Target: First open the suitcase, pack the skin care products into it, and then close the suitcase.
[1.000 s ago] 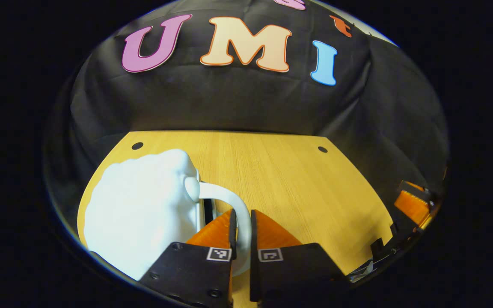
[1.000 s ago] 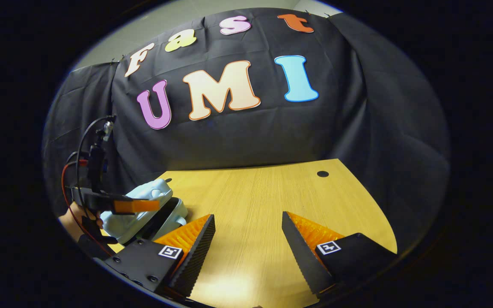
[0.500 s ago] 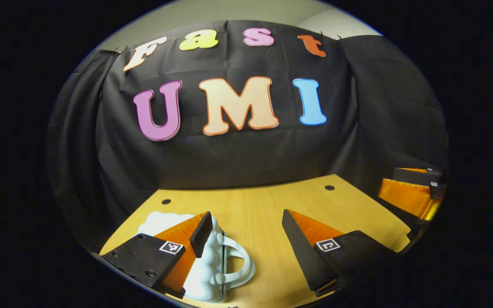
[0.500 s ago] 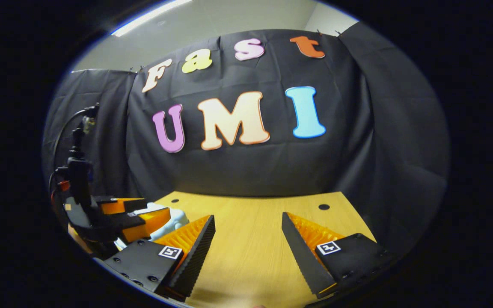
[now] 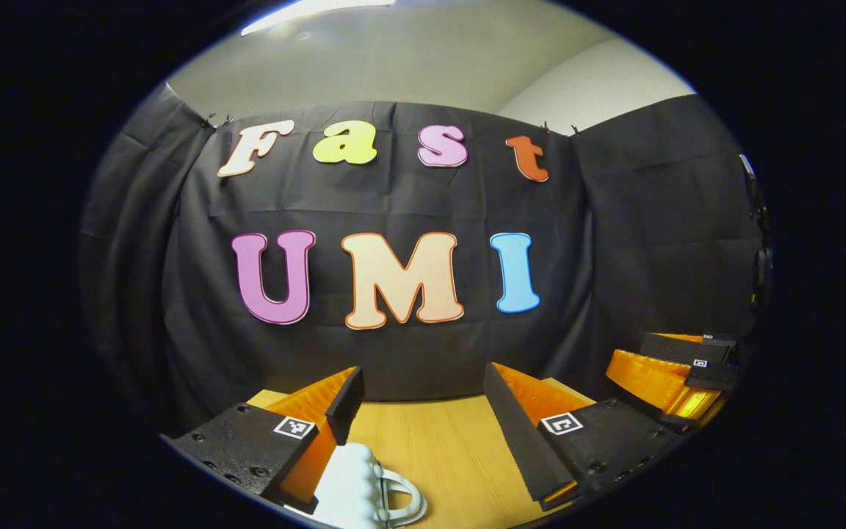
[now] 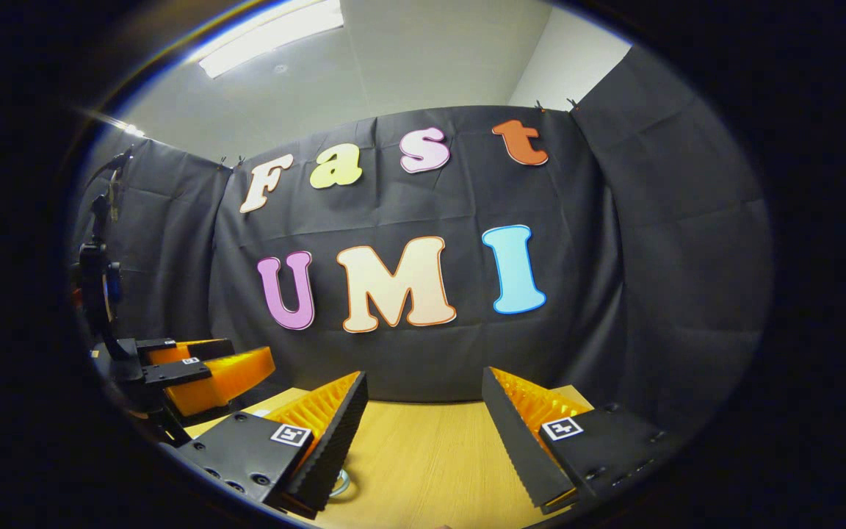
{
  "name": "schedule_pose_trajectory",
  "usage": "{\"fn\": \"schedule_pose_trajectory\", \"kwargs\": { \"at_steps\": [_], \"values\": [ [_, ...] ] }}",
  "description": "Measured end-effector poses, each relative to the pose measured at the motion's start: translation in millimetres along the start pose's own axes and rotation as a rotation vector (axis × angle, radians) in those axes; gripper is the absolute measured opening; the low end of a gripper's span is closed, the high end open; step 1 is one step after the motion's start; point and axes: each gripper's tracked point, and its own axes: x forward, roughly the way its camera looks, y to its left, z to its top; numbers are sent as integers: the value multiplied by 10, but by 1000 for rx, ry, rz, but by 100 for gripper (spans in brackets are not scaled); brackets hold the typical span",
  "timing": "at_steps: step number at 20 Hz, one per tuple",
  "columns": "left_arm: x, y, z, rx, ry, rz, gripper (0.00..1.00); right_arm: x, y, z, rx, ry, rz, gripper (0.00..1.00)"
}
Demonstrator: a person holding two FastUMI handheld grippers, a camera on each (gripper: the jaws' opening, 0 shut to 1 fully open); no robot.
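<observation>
Left gripper view looks level across a booth, with the left gripper [image 5: 423, 386] spread wide at the bottom and nothing between its fingers. Below them runs a wooden table [image 5: 452, 455] with a pale, straight grain, lit warmly. On it, at the bottom edge just beside the left-hand finger, sits the suitcase [image 5: 353, 488]: small, pale blue-white, lumpy in shape, with a looped handle toward the table's middle. It lies closed as far as can be seen; most of it is cut off by the edge of the view. Behind the table hangs a black cloth wall [image 5: 651, 242], creased and clipped along its top. Above the cloth are a plain grey-white room wall [image 5: 430, 66] and a strip of ceiling light [image 5: 313, 9]. At the right edge, the right gripper [image 5: 676, 371] reaches in over the table's side.

Right gripper view shows the same booth from beside it. The right gripper [image 6: 423, 386] is likewise spread wide and holds nothing. The wooden table [image 6: 423, 463] lies under it, and a small part of the suitcase's handle [image 6: 340, 483] peeks out by the left-hand finger. The left gripper [image 6: 210, 371] shows at the left, with its cabled mount above it. Overhead, a long ceiling light [image 6: 272, 37] glows against the grey-white wall.
</observation>
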Motion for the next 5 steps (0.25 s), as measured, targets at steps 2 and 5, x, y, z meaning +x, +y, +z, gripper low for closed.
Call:
{"fn": "schedule_pose_trajectory", "kwargs": {
  "at_steps": [2, 5],
  "values": [
    [-42, -14, -1, 3, -11, -17, 95, -36, 15, 131, -24, -34, -17, 98],
    [-49, 11, -103, 5, 14, -34, 95, -109, 121, 289, -47, -78, -26, 98]
  ]
}}
